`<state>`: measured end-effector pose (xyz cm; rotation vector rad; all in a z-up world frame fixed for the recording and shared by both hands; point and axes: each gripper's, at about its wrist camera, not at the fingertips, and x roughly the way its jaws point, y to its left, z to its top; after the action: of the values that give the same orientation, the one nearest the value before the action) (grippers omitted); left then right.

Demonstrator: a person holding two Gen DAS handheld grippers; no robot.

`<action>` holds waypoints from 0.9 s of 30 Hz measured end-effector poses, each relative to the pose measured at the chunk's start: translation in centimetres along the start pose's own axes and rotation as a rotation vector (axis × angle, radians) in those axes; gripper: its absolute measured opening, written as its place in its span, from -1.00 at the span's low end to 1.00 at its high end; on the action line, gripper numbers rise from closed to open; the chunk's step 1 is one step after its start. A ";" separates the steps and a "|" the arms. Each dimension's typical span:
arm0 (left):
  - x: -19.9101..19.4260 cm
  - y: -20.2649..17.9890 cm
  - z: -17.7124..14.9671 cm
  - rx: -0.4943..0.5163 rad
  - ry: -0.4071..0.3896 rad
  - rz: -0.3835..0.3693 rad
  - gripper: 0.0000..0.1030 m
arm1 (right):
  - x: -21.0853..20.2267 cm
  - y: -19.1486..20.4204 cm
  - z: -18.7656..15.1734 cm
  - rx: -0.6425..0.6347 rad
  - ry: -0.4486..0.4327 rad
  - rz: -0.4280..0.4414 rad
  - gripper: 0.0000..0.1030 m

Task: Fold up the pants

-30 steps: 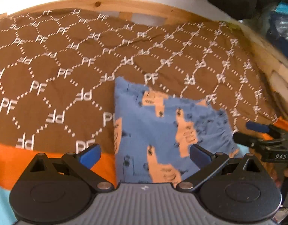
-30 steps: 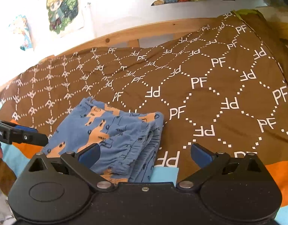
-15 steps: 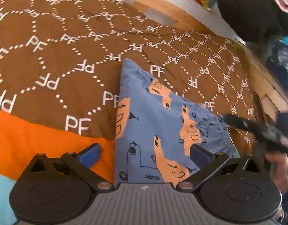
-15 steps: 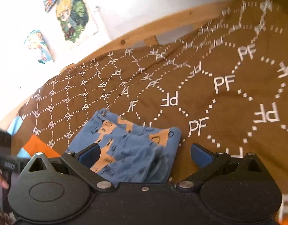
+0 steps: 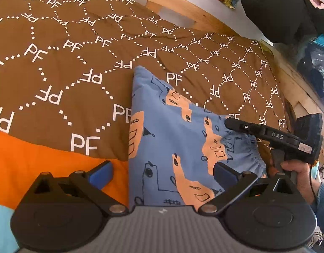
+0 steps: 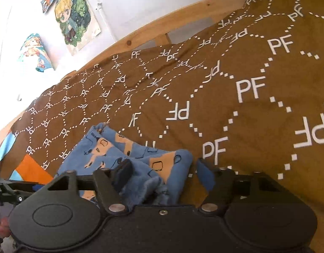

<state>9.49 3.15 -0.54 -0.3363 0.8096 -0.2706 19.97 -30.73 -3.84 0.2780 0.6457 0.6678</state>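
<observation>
The blue pants [image 5: 178, 139] with orange prints lie folded into a compact rectangle on the brown "PF" blanket [image 5: 77, 63]. My left gripper [image 5: 162, 172] is open, its jaws straddling the near left edge of the pants. My right gripper [image 6: 166, 172] is open, low over the gathered waistband end of the pants [image 6: 140, 158]. In the left wrist view the right gripper [image 5: 273, 137] reaches over the right edge of the pants.
The blanket has an orange band [image 5: 35, 164] and a light blue strip near me. A wooden bed frame [image 5: 183, 2] runs along the far side. Posters [image 6: 75, 14] hang on the white wall. Dark clutter [image 5: 278, 6] sits at the far right.
Both grippers moved in and down toward the folded pants. The right gripper's jaws narrowed and now sit over the waistband end. The pants themselves have not shifted.
</observation>
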 end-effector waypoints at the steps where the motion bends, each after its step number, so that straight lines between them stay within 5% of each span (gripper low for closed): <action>1: -0.1 0.0 0.0 -0.005 -0.002 -0.003 0.99 | 0.0 -0.2 0.0 0.008 -0.001 0.005 0.26; 8: -0.4 0.2 -0.2 0.008 0.009 -0.016 0.97 | 0.0 -0.6 0.1 0.033 0.001 0.024 0.26; 12: -0.4 0.0 -0.2 0.020 0.014 -0.009 0.97 | 0.2 -0.6 0.0 0.037 0.005 0.008 -0.07; 18: -0.6 0.1 -0.1 0.004 0.016 -0.016 0.89 | 0.3 -0.7 -0.1 0.045 0.011 0.014 -0.21; 27: -1.2 0.8 -0.1 -0.066 0.019 -0.010 0.53 | 0.2 -1.4 -0.1 0.085 -0.003 0.055 -0.11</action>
<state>8.72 4.27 -0.17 -0.4007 0.8366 -0.2568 20.67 -31.71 -4.65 0.3764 0.6663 0.6940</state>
